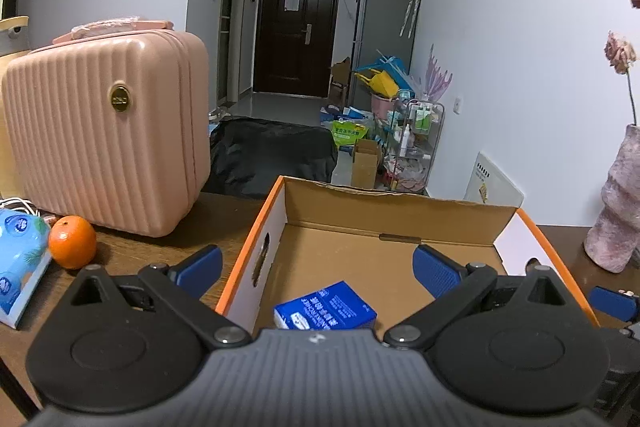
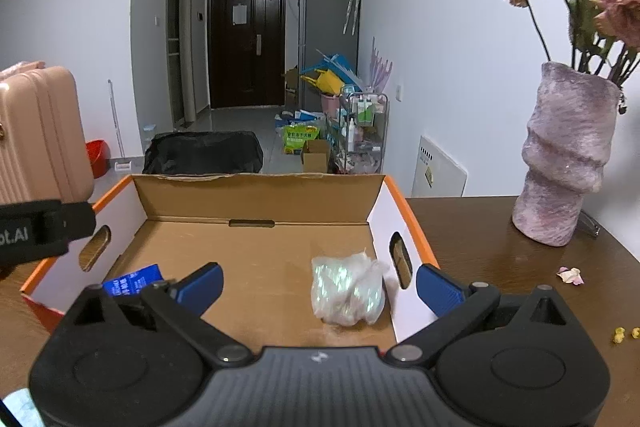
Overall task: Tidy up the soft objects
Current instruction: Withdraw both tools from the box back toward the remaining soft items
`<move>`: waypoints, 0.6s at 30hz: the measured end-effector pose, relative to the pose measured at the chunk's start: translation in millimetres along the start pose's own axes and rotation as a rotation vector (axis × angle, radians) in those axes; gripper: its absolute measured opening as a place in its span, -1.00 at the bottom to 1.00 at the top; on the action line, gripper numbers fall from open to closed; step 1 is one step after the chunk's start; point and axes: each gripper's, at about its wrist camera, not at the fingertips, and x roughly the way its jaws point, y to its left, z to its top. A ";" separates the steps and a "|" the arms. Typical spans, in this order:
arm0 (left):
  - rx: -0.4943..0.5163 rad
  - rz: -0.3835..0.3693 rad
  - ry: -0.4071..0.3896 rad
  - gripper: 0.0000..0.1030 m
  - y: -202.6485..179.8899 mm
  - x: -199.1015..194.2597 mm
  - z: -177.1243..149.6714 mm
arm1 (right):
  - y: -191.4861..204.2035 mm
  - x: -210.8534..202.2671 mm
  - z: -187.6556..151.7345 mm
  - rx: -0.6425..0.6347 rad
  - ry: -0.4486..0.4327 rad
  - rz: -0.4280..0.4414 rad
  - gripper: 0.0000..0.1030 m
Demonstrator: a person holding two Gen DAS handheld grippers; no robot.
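Dark wooden table (image 2: pixel 480 227), hallway and door far behind. Pink suitcase (image 1: pixel 108 131) far left, out of work zone. Cardboard box (image 2: pixel 256 195) centre, open top facing up, likely collection point for soft items. Purple vase (image 2: pixel 564 155) far right, well apart from box. Crinkled plastic bag (image 2: pixel 348 291) inside box, near right wall. Blue tissue pack (image 1: pixel 326 307) inside box, near left. Orange (image 1: pixel 72 241) left of box, beside light-blue tissue box (image 1: pixel 20 259). Left gripper (image 1: pixel 318 273) spread wide, empty, above blue pack. Right gripper (image 2: pixel 318 287) spread wide, empty, straddling box's right wall, bag between fingers.
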 end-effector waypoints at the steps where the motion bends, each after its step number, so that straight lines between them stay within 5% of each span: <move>1: -0.001 -0.003 -0.001 1.00 1.7 -4.0 -0.9 | -0.6 -4.7 -0.6 0.001 -0.008 0.002 1.00; 18: 0.024 -0.020 -0.048 1.00 35.8 -74.6 -30.8 | -1.4 -85.3 -30.5 -0.033 -0.110 0.047 1.00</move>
